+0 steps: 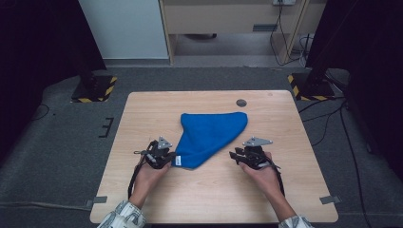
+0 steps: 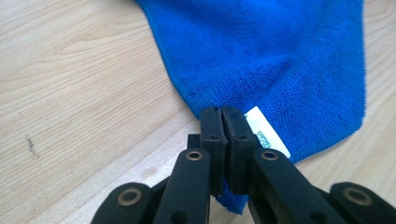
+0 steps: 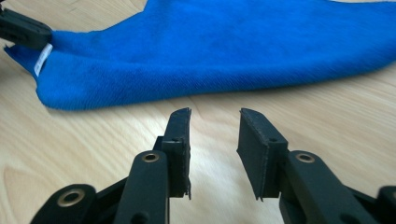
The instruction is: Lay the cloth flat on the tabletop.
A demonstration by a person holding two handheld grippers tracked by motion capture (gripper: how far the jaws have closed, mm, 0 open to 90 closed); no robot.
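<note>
Pinching the blue cloth's [image 1: 211,135] near tagged corner, the left gripper [image 2: 222,116] sits at its seven o'clock; the right gripper [image 3: 214,122], jaws spread and empty, seemingly waits just off its four o'clock edge.

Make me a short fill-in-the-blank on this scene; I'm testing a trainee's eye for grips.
1. The left tool is shut on the corner of the blue ____.
2. The right tool stands ____, with nothing between its jaws.
3. A white ____ is sewn to the cloth beside the left tool.
4. The cloth lies on a ____ table.

Missing words: cloth; open; label; wooden
</note>
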